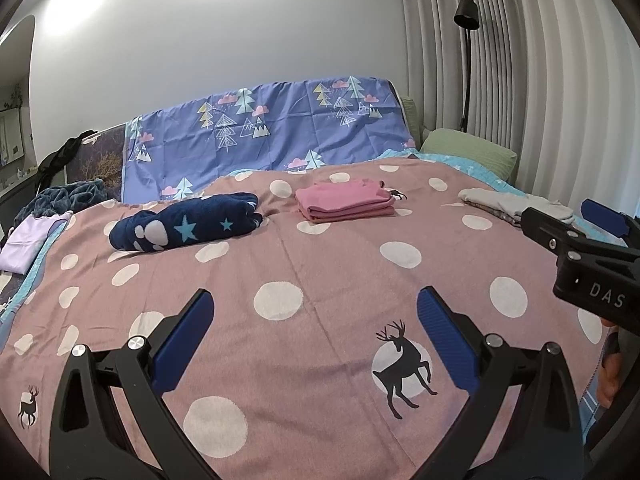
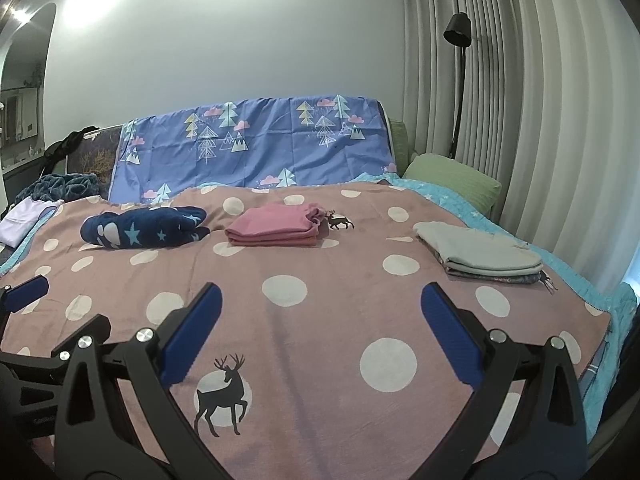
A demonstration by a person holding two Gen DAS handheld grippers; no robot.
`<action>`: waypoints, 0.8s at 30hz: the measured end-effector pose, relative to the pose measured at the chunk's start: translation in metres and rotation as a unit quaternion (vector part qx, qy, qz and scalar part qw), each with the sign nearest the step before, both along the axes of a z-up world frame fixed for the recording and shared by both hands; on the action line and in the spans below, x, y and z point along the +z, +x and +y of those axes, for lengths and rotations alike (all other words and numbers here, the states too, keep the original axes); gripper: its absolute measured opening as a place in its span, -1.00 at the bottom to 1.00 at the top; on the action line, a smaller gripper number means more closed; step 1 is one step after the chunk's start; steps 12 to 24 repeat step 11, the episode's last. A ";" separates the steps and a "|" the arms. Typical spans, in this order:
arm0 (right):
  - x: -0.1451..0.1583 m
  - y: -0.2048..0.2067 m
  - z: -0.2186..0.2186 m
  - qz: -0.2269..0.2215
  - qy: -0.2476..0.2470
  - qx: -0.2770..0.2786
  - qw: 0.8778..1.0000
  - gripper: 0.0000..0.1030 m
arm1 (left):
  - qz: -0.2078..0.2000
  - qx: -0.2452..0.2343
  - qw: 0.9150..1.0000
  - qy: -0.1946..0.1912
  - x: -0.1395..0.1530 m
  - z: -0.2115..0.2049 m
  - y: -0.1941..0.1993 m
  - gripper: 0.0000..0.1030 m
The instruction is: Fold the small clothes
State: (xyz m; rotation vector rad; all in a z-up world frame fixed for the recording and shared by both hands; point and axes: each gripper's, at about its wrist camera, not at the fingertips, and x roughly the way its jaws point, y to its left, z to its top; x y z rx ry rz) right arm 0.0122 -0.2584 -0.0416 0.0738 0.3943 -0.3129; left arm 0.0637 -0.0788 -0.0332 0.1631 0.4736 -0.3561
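Observation:
On the pink polka-dot bedspread [image 1: 320, 264] lie a rolled navy garment with stars [image 1: 188, 226] [image 2: 144, 228], a folded pink garment [image 1: 344, 202] [image 2: 276, 228] and a folded grey stack [image 1: 504, 202] [image 2: 480, 254]. They form a row at the far side. A lilac garment [image 1: 24, 244] [image 2: 20, 220] rests at the left edge. My left gripper [image 1: 316, 300] [image 2: 60, 304] hovers open over the near bedspread with nothing between its fingers. Just to its right, my right gripper [image 2: 320, 292] [image 1: 556, 210] is also open and holds nothing.
A blue sheet with tree prints [image 1: 272, 128] hangs over the headboard. A green pillow [image 1: 468, 152] lies at the back right, beside a black floor lamp [image 1: 466, 12] and grey curtains [image 1: 540, 80]. A dark blanket [image 1: 64, 196] is bunched at the back left. The bed's right edge [image 2: 612, 312] drops off.

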 end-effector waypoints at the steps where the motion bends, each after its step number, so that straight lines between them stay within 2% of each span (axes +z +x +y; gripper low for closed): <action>1: 0.000 0.000 0.000 0.001 0.001 0.000 1.000 0.96 | 0.000 0.000 1.000 0.000 0.000 0.000 0.000 0.97; 24: -0.002 0.002 -0.001 0.002 0.001 0.001 1.000 0.96 | 0.004 0.003 1.000 0.001 -0.001 0.001 0.002 0.97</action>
